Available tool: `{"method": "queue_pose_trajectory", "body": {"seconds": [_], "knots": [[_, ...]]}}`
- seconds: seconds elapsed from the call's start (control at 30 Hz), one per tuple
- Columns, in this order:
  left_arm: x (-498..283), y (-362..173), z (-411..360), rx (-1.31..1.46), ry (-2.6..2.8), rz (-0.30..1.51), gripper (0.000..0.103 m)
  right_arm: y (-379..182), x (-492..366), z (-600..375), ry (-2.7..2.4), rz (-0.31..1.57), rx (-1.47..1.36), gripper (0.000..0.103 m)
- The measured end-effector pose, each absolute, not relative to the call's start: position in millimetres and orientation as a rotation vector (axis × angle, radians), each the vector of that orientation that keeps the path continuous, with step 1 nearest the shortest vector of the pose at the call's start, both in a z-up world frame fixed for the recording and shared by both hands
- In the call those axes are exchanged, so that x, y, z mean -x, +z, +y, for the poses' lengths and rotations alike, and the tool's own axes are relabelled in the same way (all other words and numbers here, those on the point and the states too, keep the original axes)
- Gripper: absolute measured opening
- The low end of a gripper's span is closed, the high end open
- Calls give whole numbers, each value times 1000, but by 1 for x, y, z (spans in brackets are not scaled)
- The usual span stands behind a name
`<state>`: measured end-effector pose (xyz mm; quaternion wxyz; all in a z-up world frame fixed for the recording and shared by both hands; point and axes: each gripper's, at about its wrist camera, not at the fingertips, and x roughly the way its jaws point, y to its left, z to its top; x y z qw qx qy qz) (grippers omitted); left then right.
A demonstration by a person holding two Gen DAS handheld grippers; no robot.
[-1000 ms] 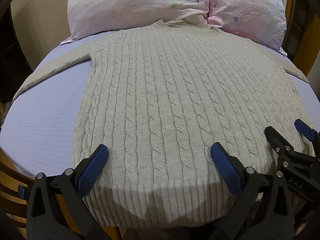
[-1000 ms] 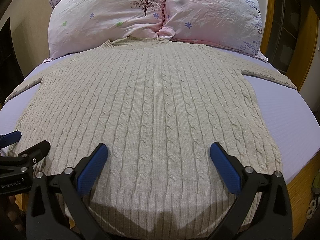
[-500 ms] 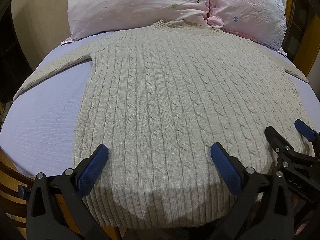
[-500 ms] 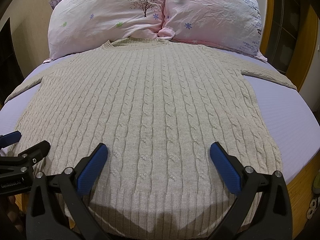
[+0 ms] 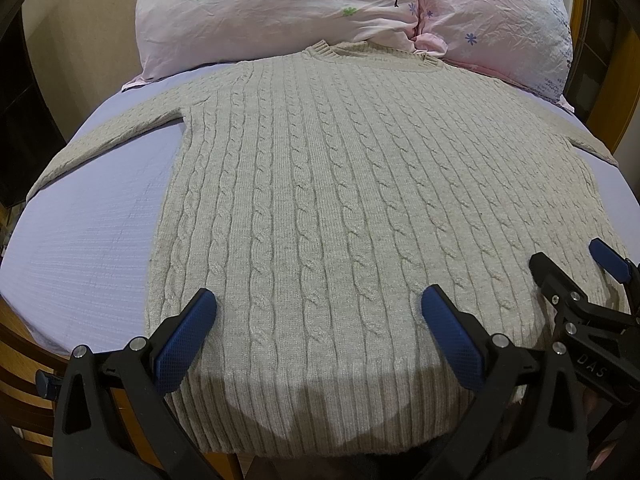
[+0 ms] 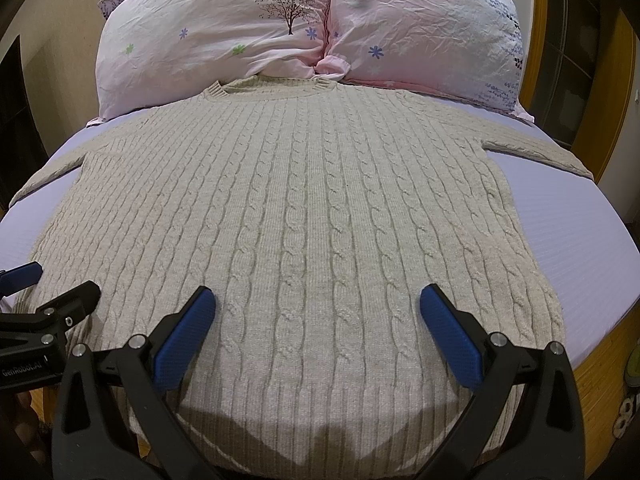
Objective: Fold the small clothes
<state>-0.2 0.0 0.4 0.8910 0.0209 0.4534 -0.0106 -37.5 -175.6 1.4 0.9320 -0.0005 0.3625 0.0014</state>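
A beige cable-knit sweater (image 5: 340, 200) lies flat and face up on a lavender bed sheet (image 5: 88, 240), collar toward the pillows, both sleeves spread sideways. It also fills the right wrist view (image 6: 304, 208). My left gripper (image 5: 318, 312) is open and empty, hovering over the sweater's lower left part near the ribbed hem. My right gripper (image 6: 316, 308) is open and empty over the lower right part. The right gripper also shows at the right edge of the left wrist view (image 5: 572, 264); the left gripper shows at the left edge of the right wrist view (image 6: 60, 288).
Two pink floral pillows (image 5: 280, 12) (image 6: 424, 28) lie at the head of the bed behind the collar. A wooden bed frame (image 6: 544, 60) rises on the right. The bed's wooden front edge (image 5: 24, 356) is close below the hem.
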Motion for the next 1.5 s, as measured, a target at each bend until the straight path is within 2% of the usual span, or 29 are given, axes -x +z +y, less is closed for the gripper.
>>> {"method": "queue_pose_trajectory", "body": {"seconds": [0.43, 0.6, 0.73, 0.87, 0.9, 1.03, 1.2, 1.33, 1.5], "knots": [[0, 0, 0, -44, -22, 941, 102, -2, 39, -174, 6, 738, 4, 101], [0, 0, 0, -50, -27, 937, 102, -4, 42, -180, 95, 679, 27, 101], [0, 2, 2, -60, -51, 918, 102, 14, 37, -222, 224, 637, -97, 101], [-4, 19, 14, 13, -143, 820, 102, 69, 17, -333, 27, 494, -318, 101], [-4, 23, 19, 35, -169, 776, 102, 78, 6, -367, -41, 483, -378, 97], [-9, 50, 41, 98, -230, 591, 102, 84, -49, -479, -292, 526, -552, 63], [-33, 60, 77, 198, -221, 550, 102, 48, -104, -598, -495, 590, -846, 38], [-52, 68, 117, 259, -93, 531, 102, 21, -121, -638, -550, 589, -1008, 35], [-73, 66, 162, 336, 21, 541, 102, 9, -140, -661, -595, 557, -1015, 33]]}}
